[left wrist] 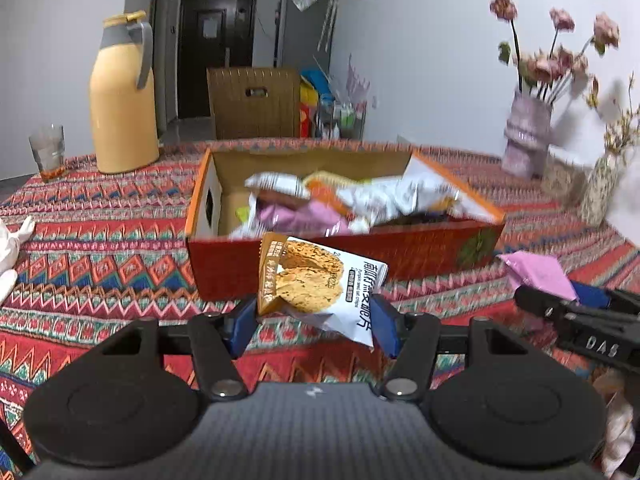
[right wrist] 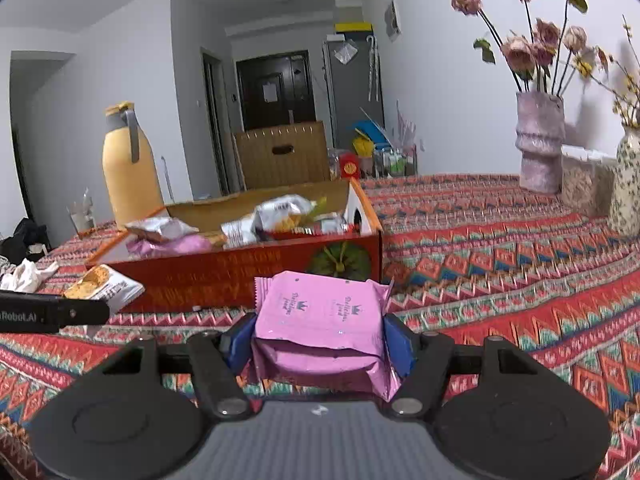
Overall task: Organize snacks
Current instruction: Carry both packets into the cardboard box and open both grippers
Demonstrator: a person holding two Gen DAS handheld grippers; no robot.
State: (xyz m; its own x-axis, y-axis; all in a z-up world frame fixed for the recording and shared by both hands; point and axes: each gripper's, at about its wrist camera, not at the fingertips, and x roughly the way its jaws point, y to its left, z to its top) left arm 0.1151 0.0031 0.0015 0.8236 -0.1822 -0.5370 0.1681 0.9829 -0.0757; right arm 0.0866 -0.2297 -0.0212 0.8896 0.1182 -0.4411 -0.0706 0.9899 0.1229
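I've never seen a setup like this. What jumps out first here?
Two snack packets held up just short of a red cardboard box already piled with snacks: a cracker packet in the left gripper, a pink packet in the right gripper. Everything sits on a loud red zigzag tablecloth.

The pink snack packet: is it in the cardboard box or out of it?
Out. The pink snack packet sits clamped in the right gripper, short of the cardboard box.

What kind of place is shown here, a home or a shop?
Most likely a home: a table with a patterned cloth, vases of dried flowers, a yellow thermos jug and a dark entrance door behind.
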